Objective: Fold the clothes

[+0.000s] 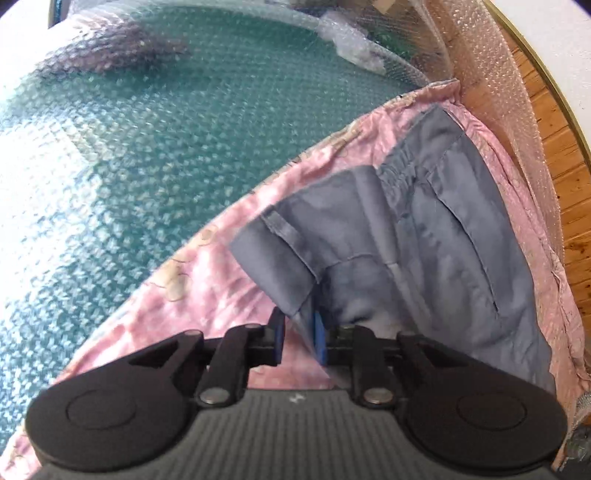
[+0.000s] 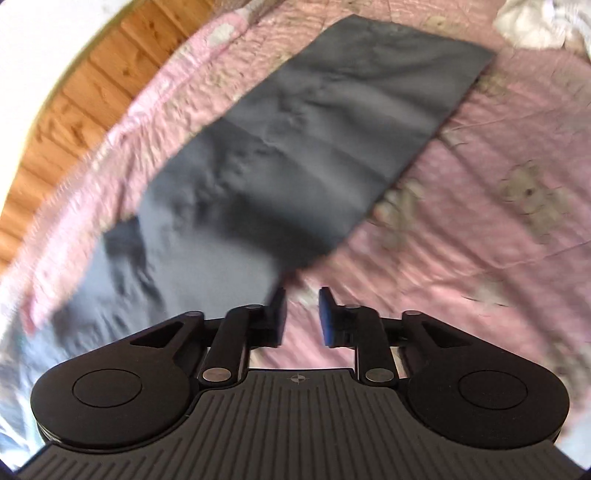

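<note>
Landmark: I take the grey trousers (image 1: pixel 424 236) as my reference; they lie flat on the pink bedspread (image 1: pixel 207 280), waistband end in the left wrist view, leg end (image 2: pixel 332 122) in the right wrist view.
Green bubble-wrapped surface (image 1: pixel 147 147): left of the trousers, beyond the bedspread's edge.
Left hand-held gripper (image 1: pixel 298 338): at the trousers' waistband corner; I see a folded grey edge hanging down between the blue pads (image 1: pixel 318 341), but the jaws stand slightly apart with a gap beside the cloth, so I read it as released, not pinching.
Wooden floor (image 1: pixel 569 206): right of the trousers in the left wrist view, past the bedspread's far edge.
Right hand-held gripper (image 2: pixel 303 317): just beside the long edge of the trousers' leg, over bare bedspread; jaws part-way apart, nothing between them, released.
White cloth (image 2: pixel 535 22): well apart from the trousers, beyond the leg end, to the right.
Blur: the right wrist view is smeared, so fine creases stay unclear to me.
</note>
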`<action>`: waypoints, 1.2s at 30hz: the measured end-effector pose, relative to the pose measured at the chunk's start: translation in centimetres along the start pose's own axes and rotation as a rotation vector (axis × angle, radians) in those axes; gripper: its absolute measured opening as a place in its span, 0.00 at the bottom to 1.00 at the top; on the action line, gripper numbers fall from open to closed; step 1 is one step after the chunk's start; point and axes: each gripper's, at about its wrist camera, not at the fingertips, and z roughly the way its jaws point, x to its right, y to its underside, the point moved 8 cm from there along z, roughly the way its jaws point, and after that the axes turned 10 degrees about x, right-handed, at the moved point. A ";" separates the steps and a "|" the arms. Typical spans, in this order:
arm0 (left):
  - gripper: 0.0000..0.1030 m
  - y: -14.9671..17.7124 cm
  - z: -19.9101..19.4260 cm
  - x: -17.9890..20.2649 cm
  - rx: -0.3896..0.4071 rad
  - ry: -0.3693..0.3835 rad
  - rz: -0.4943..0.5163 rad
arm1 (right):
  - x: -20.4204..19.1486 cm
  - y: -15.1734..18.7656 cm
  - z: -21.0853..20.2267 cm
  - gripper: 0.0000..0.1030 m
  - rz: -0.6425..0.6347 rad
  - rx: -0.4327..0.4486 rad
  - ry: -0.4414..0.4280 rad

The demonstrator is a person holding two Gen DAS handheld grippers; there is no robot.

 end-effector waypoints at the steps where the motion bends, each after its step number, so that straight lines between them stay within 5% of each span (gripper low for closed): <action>1: 0.21 0.0 -0.6 -0.7 0.005 -0.023 0.005 | -0.4 0.5 -0.8 0.29 -0.022 0.000 -0.008; 4: 0.22 0.1 -3.6 -0.2 0.041 0.026 0.009 | -2.7 2.5 -2.6 0.38 -0.065 -0.019 -0.098; 6: 0.31 -0.2 -4.8 2.0 0.056 0.106 0.002 | -5.1 4.1 -3.0 0.38 -0.070 -0.056 -0.197; 8: 0.54 -0.7 -4.9 5.0 0.060 0.189 -0.006 | -7.9 5.9 -2.5 0.38 -0.067 -0.102 -0.294; 12: 0.58 -0.5 -3.0 10.2 0.047 0.228 0.104 | -13.1 7.5 -0.7 0.38 -0.183 -0.105 -0.395; 13: 0.56 -0.3 -2.2 10.7 0.044 0.200 0.138 | -13.7 7.8 0.1 0.38 -0.216 -0.119 -0.391; 16: 0.13 1.1 0.7 8.7 0.008 0.022 0.182 | -14.1 8.9 2.2 0.36 -0.310 -0.164 -0.332; 18: 0.14 1.7 1.6 6.0 -0.013 0.022 0.102 | -12.3 8.7 3.1 0.19 -0.325 -0.171 -0.284; 19: 0.15 2.1 1.7 4.9 -0.014 0.045 0.067 | -11.3 8.5 3.2 0.00 -0.305 -0.176 -0.285; 24: 0.19 1.9 0.7 1.9 0.010 0.172 -0.108 | -7.6 6.8 3.3 0.00 -0.223 -0.185 -0.241; 25: 0.20 1.7 0.5 1.7 0.012 0.187 -0.122 | -7.5 6.5 3.1 0.01 -0.228 -0.185 -0.219; 29: 0.29 0.2 -0.9 2.6 0.069 0.239 -0.141 | -9.3 4.8 1.2 0.38 -0.265 -0.141 -0.251; 33: 0.41 -1.3 -0.7 5.2 0.088 0.277 -0.115 | -11.1 4.4 1.9 0.42 -0.358 -0.136 -0.265; 34: 0.39 -1.7 -0.4 5.7 0.091 0.267 -0.098 | -11.1 4.4 2.5 0.44 -0.385 -0.143 -0.245; 36: 0.07 -2.0 0.5 5.5 0.096 0.164 -0.041 | -9.8 4.7 4.2 0.44 -0.429 -0.168 -0.161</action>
